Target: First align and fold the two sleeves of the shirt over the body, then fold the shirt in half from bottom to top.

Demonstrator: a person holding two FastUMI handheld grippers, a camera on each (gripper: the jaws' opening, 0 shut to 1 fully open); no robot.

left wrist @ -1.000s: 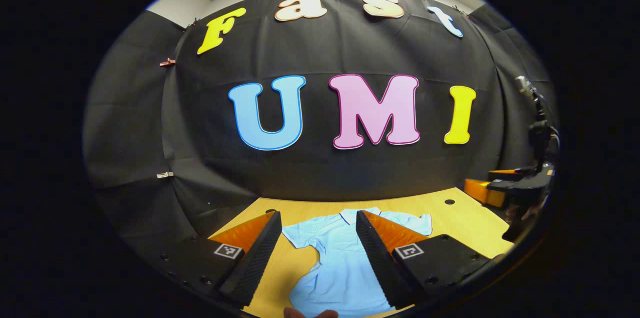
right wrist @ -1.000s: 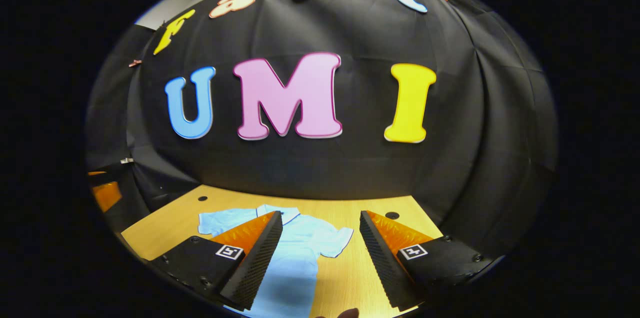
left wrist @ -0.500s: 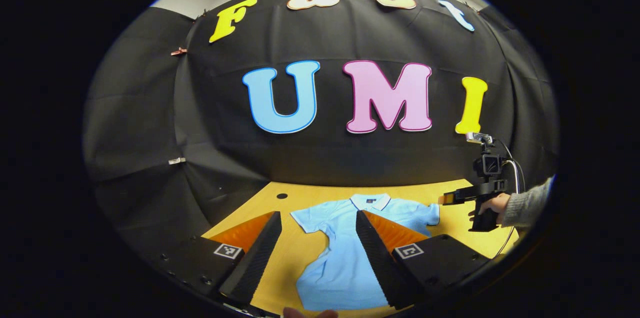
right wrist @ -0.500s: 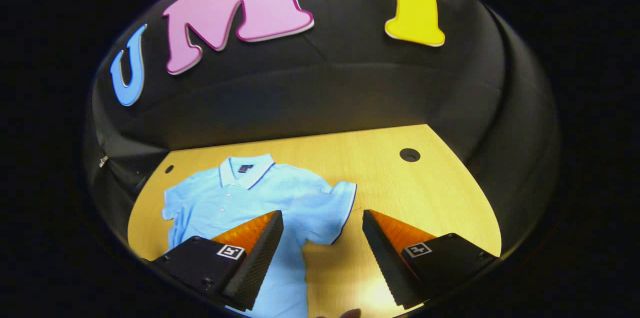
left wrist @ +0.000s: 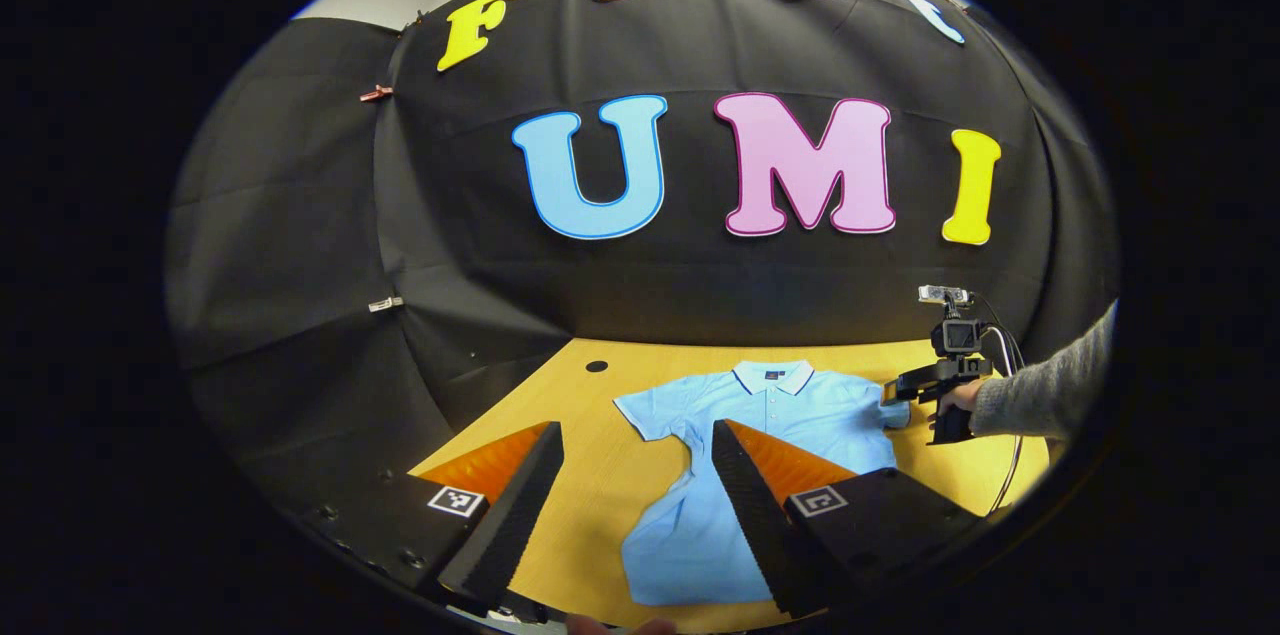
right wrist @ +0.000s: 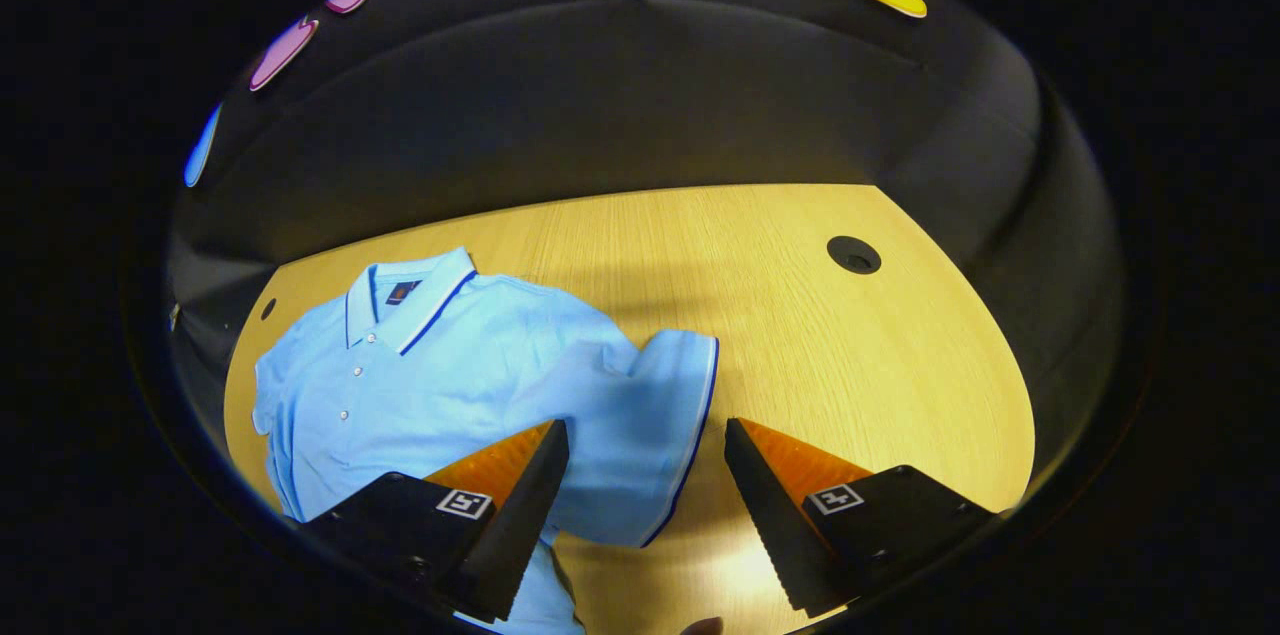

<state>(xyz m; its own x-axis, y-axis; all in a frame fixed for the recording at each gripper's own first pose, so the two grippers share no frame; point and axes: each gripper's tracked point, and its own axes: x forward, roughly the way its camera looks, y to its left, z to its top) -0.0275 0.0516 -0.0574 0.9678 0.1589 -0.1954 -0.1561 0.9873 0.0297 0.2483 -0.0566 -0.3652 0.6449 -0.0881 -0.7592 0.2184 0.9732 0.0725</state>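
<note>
The left gripper hangs over the wooden desk, fingers spread wide and holding nothing. The light blue shirt lies flat at mid-desk. The right gripper, fingers equally parted and empty, straddles its right sleeve.

Light blue shirt, collar pale with a dark blue stripe, dark blue trim on the sleeve hem at 3 o'clock. Yellow wood-grain table. Grey sleeved arm.
</note>
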